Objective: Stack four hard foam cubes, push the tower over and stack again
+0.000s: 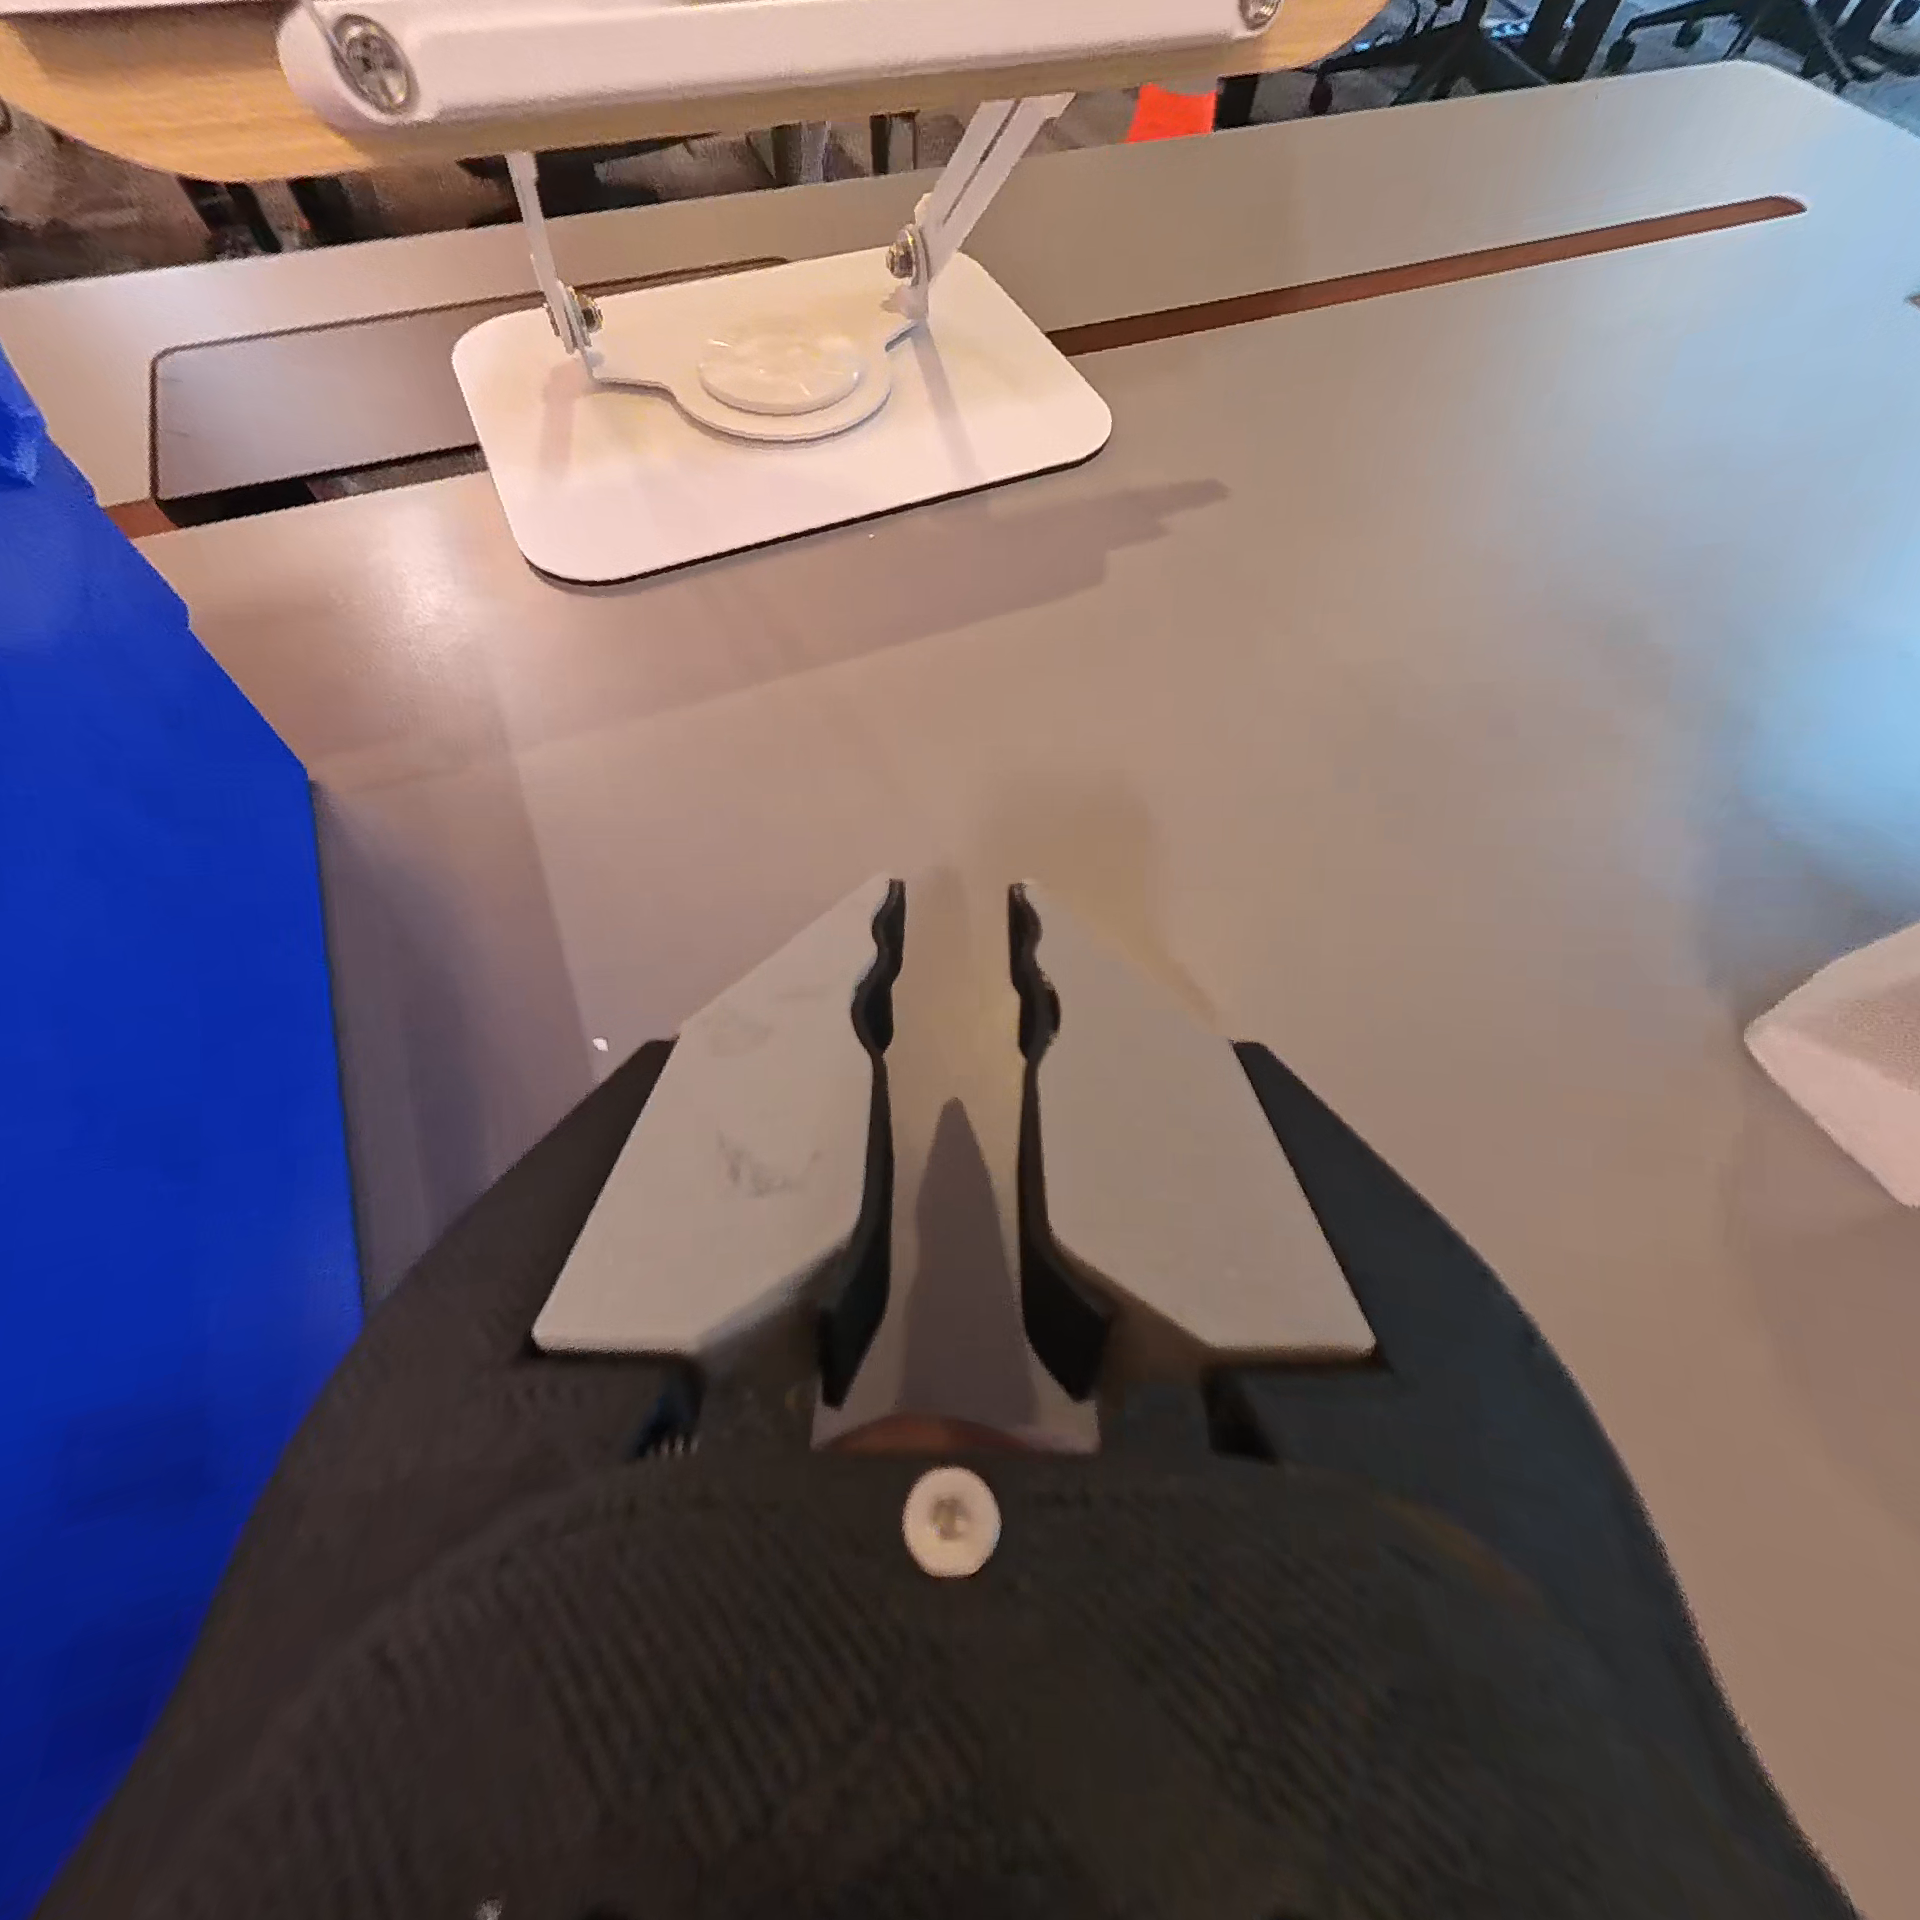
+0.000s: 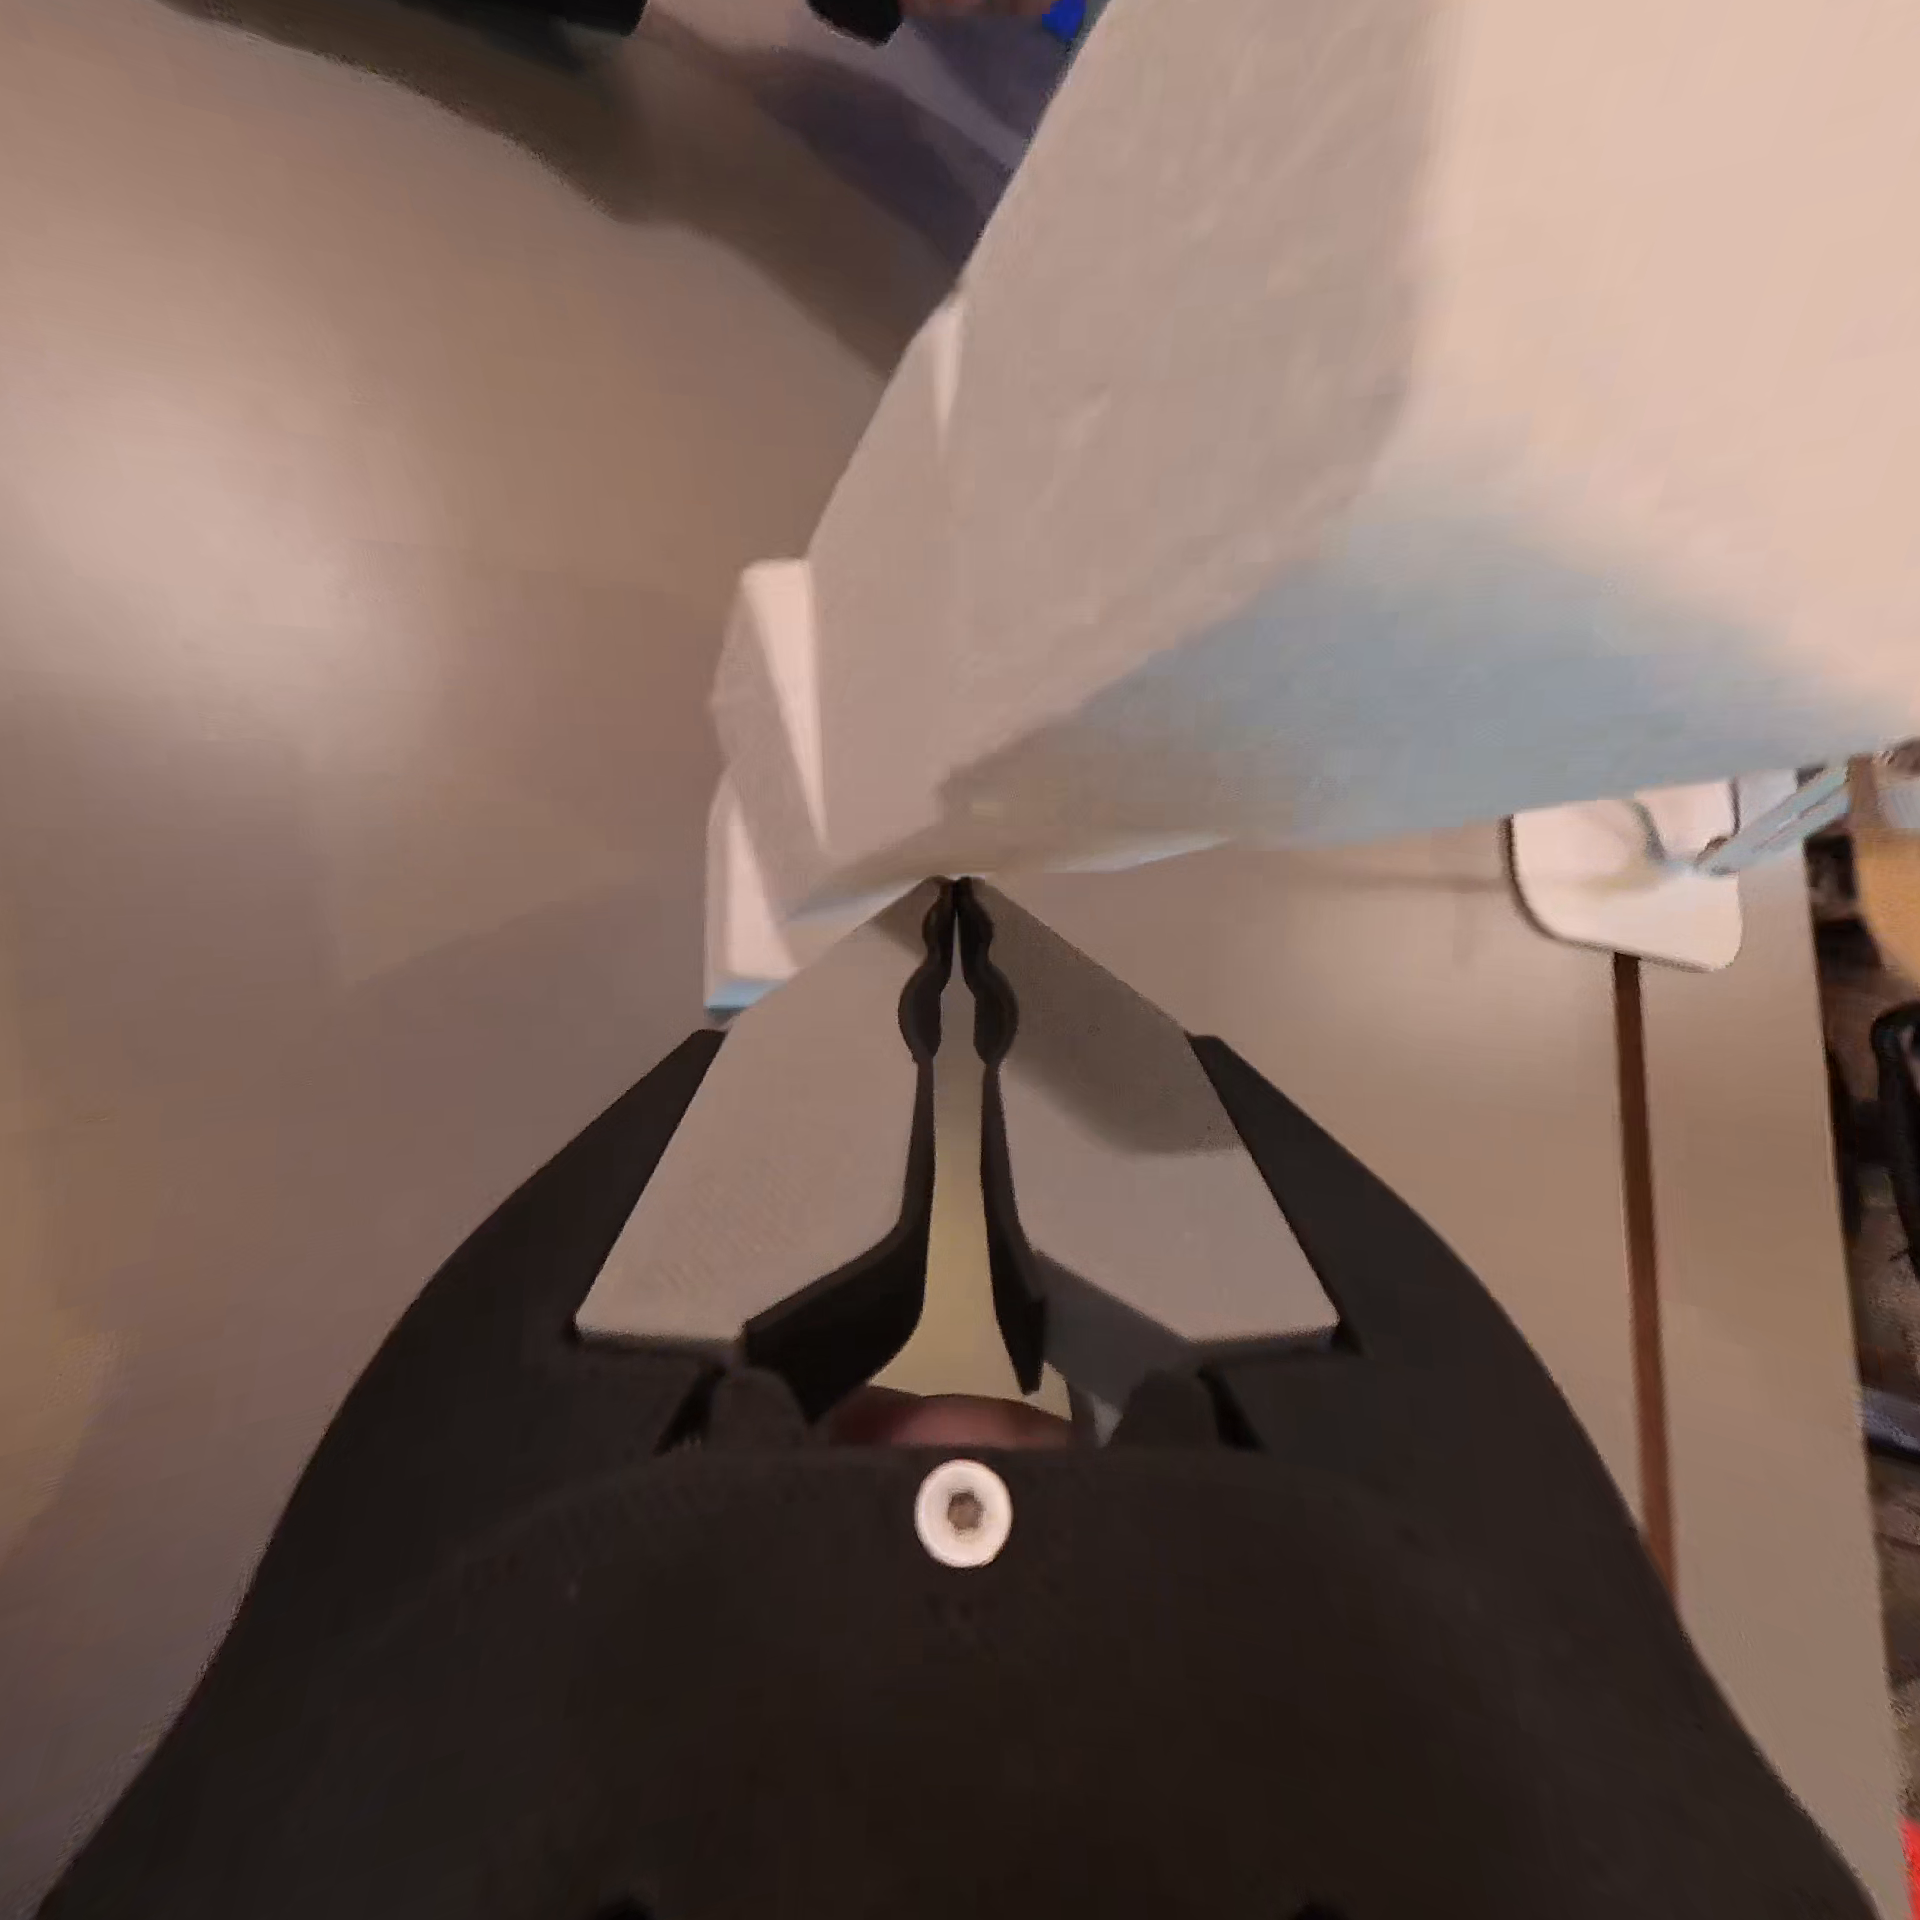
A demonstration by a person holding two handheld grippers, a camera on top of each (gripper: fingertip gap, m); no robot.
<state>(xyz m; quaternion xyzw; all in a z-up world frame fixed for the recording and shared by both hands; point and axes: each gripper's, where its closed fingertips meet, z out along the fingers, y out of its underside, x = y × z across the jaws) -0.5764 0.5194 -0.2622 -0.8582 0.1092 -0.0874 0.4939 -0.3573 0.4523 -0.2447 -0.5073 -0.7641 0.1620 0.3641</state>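
White foam fills the space just beyond my right gripper point(image 2: 953, 885), whose fingertips are pressed together with nothing between them, touching the lower edge of a tilted foam cube point(image 2: 1351, 468). More white foam blocks point(image 2: 764, 727) show to the left of those tips. My left gripper point(image 1: 956, 894) hangs over the grey table point(image 1: 1351, 675), jaws narrowly parted and empty, a white foam corner point(image 1: 1849, 1060) off to its right and a white stand point(image 1: 779, 426) ahead.

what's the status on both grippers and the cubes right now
Left gripper slightly open, empty, over bare table. Right gripper shut, tips against the tilted white foam cube. More cubes behind it. Stand base clear of the work.
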